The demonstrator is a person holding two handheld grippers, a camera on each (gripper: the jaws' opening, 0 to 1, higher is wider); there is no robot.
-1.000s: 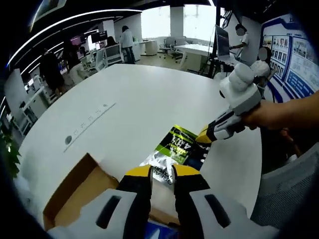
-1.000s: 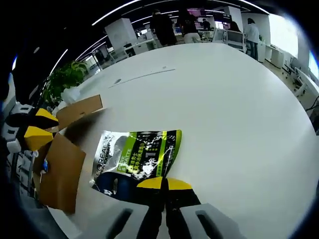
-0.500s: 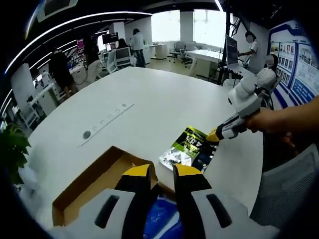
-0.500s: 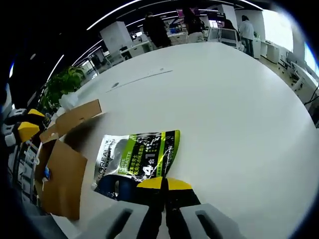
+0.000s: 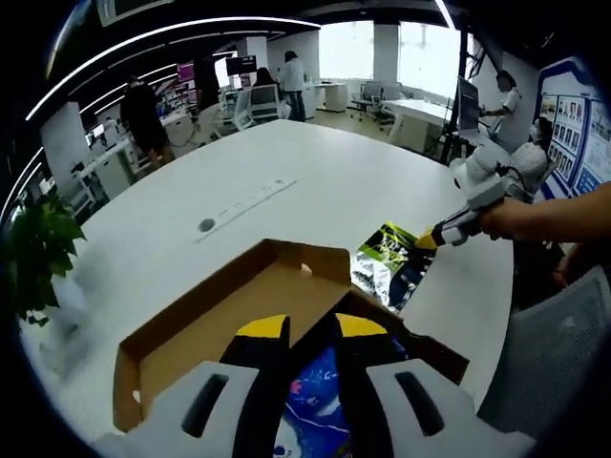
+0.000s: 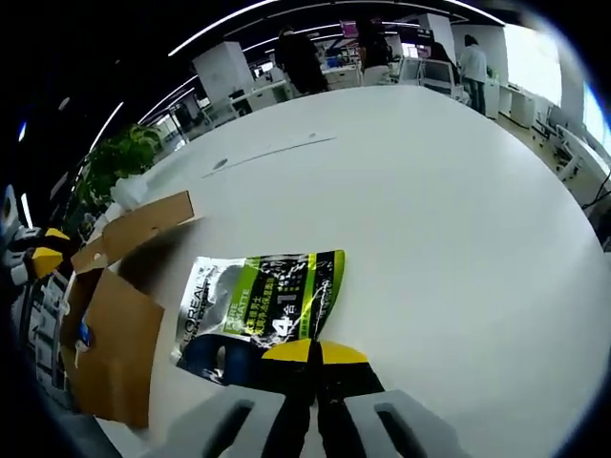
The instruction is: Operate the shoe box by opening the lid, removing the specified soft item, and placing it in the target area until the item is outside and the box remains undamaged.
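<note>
An open brown shoe box [image 5: 220,324] sits on the white table, its lid [image 6: 143,221] folded back. Something blue [image 5: 320,415] lies inside it. My left gripper [image 5: 310,329] hovers over the box's near edge, jaws a little apart with nothing between them; it also appears as the left gripper [image 6: 38,250] beyond the box. A green, black and silver pouch [image 6: 263,305] lies flat on the table beside the box. My right gripper [image 6: 313,349] is shut on its near edge. From the other side, the right gripper [image 5: 428,240] meets the pouch [image 5: 391,262].
The round white table [image 6: 430,210] spreads wide beyond the pouch, with a cable slot [image 5: 248,196] in it. A plant [image 5: 38,248] stands off the table's edge. A hand [image 5: 535,215] holds the right gripper. People and desks fill the office behind.
The left gripper has drawn back and up from the box, so the whole open box now shows. The pouch and the right gripper have hardly moved.
</note>
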